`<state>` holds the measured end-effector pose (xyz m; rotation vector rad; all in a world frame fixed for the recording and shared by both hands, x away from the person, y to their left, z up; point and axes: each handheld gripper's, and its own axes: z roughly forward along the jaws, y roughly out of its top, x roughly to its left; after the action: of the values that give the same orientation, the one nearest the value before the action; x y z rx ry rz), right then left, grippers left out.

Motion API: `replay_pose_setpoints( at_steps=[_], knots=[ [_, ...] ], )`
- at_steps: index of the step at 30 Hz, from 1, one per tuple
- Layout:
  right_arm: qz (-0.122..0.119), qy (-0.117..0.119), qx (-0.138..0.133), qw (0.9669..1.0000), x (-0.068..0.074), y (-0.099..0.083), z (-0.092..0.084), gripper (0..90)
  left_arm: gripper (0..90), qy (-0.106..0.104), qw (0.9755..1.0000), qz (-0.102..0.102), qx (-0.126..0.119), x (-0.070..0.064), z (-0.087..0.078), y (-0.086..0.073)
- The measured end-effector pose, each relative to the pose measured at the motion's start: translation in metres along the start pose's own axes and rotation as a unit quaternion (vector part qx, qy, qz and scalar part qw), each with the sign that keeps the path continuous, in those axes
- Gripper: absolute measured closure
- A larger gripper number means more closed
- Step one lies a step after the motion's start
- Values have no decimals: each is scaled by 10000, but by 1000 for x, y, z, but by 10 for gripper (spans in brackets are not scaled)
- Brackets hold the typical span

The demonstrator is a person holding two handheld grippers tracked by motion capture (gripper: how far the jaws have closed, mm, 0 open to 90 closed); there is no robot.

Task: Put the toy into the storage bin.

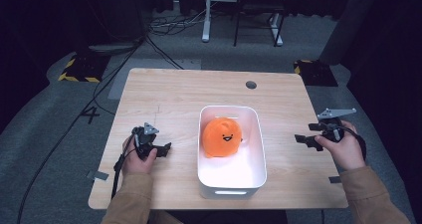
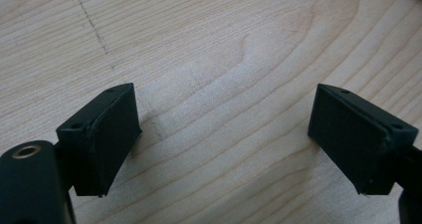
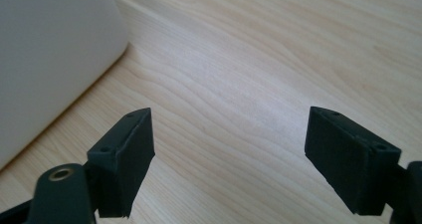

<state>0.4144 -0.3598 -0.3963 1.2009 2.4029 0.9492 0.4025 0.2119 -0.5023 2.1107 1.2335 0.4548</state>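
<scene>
An orange round plush toy with a smiling face (image 1: 223, 136) lies in the far half of a white rectangular bin (image 1: 231, 184) at the middle of the wooden table (image 1: 174, 94). My left gripper (image 1: 161, 150) rests low over the table left of the bin, open, with bare wood between its jaws (image 2: 224, 129). Right of the bin, at the table's right edge, my right gripper (image 1: 303, 139) is open too, nothing between its jaws (image 3: 229, 144). The bin's white wall (image 3: 50, 59) stands at the left of the right gripper view.
A round cable hole (image 1: 251, 84) sits near the table's far edge. Cables, yellow-black striped floor plates (image 1: 79, 69) and desk legs (image 1: 206, 30) lie on the grey floor beyond the table.
</scene>
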Motion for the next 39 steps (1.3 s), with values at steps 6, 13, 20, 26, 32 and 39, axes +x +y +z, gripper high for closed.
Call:
replay_pose_setpoints(
  at_steps=[6,13,20,26,32,39],
  knots=[
    [82,-40,133,9999,-4,-18,14,204,131,0,10000,-1,0,0,0,0],
    [173,-73,353,9992,-8,-39,32,203,131,0,10000,1,0,0,0,0],
    [170,3,497,9986,-9,-59,47,205,131,-1,10000,-1,1,0,0,0],
    [50,64,352,9993,-6,-71,56,196,131,0,10000,2,1,0,0,0],
    [-223,-59,-219,9995,-2,-81,65,149,131,0,10000,1,1,0,0,0],
    [-241,-33,-422,9988,-3,-81,71,94,131,-1,10000,3,1,0,0,0]
  ],
)
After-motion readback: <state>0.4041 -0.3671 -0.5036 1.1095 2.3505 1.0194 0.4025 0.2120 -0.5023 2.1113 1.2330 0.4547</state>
